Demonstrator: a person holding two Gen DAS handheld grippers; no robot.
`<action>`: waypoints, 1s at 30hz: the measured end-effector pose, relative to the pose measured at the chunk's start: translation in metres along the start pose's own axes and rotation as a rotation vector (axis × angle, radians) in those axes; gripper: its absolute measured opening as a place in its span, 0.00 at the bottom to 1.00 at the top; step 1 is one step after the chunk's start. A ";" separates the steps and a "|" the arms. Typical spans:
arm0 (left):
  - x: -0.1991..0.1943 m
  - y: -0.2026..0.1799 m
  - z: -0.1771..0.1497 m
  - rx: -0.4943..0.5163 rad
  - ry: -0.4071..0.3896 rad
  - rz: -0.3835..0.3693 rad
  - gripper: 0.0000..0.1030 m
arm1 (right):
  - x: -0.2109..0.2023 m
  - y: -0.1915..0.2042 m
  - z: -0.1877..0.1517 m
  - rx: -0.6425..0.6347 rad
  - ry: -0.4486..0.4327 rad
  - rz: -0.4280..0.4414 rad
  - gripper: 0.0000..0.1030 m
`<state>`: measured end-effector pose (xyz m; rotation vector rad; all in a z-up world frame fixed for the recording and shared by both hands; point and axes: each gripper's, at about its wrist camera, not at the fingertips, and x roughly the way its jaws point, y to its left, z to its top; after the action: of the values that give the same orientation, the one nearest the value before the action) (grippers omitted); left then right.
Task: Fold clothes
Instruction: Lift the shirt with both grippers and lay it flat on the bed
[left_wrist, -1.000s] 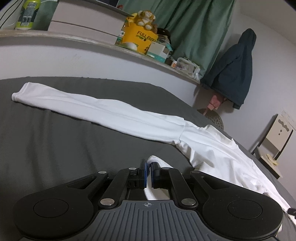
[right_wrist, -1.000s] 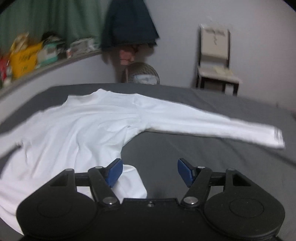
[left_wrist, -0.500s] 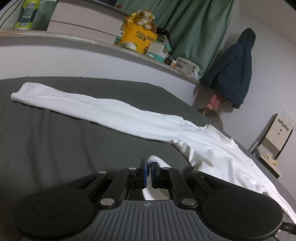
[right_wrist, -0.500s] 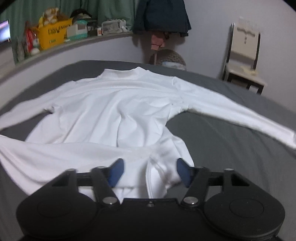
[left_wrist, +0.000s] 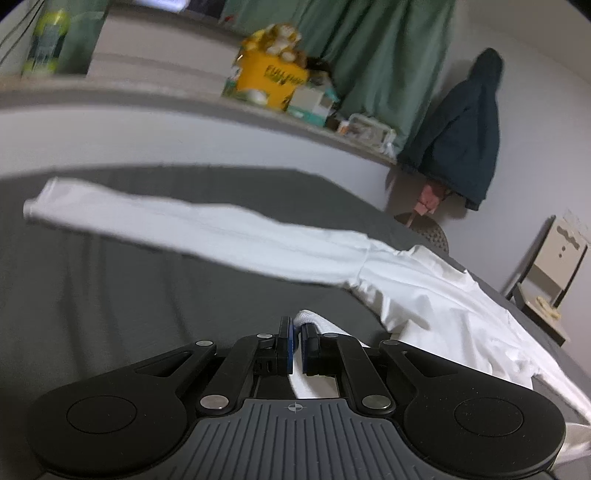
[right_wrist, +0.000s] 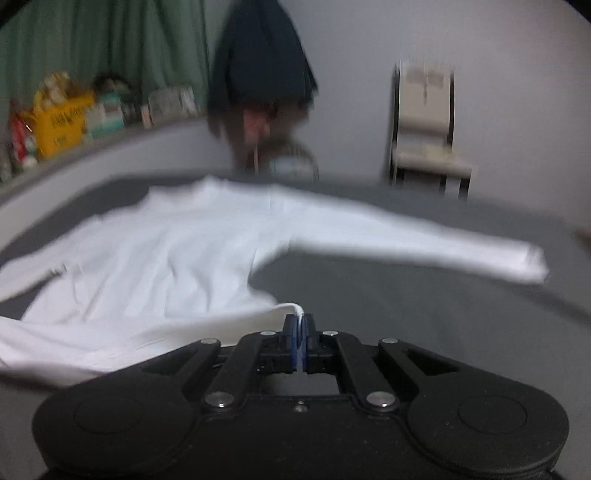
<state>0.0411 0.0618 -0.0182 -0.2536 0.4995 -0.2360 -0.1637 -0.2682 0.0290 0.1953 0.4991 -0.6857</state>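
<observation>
A white long-sleeved shirt (left_wrist: 424, 291) lies spread on a dark grey bed (left_wrist: 110, 288), one sleeve stretched far left. My left gripper (left_wrist: 296, 332) is shut on the shirt's hem corner near the bottom. In the right wrist view the same shirt (right_wrist: 166, 258) lies with its other sleeve stretched to the right over the bed (right_wrist: 406, 306). My right gripper (right_wrist: 298, 325) is shut on the other hem corner, and the hem edge runs off to the left.
A ledge behind the bed holds a yellow box (left_wrist: 269, 79), a green can (left_wrist: 44, 44) and small items. A dark jacket (left_wrist: 458, 129) hangs on the wall. A chair (right_wrist: 424, 140) stands beyond the bed. Green curtains (left_wrist: 369, 59) hang behind.
My right gripper has closed on the shirt's hem corner and swung right; it was open before. My left gripper stays shut on its corner and has shifted slightly.
</observation>
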 end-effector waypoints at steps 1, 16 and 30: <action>-0.008 -0.004 0.005 0.026 -0.031 -0.004 0.05 | -0.020 -0.002 0.004 -0.025 -0.068 0.001 0.03; -0.087 -0.025 0.029 0.300 -0.106 0.063 0.05 | -0.065 -0.036 -0.005 0.011 -0.073 0.103 0.01; -0.057 -0.040 0.003 0.628 0.321 0.102 0.05 | -0.017 -0.047 -0.045 -0.037 0.372 0.202 0.01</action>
<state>-0.0122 0.0411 0.0208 0.4282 0.7258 -0.3243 -0.2223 -0.2799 -0.0018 0.3370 0.8347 -0.4420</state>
